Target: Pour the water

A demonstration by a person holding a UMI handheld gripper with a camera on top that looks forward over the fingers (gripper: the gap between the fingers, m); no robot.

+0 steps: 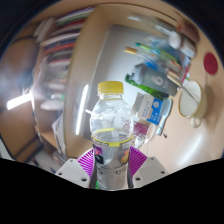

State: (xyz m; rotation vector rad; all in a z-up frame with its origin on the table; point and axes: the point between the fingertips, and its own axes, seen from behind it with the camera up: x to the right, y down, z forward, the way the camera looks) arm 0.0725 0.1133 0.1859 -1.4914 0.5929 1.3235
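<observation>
A clear plastic bottle with a yellow cap and a yellow-and-white label stands upright between my fingers, lifted above the table. My gripper is shut on the bottle's lower body, and the purple pads press against it on both sides. The bottle's base is hidden below the fingers. The scene behind it is smeared.
A light wooden table stretches beyond the bottle. Cartons and small packages stand to the right, with a round mirror-like object and a pink item further right. Shelves of books are at the left.
</observation>
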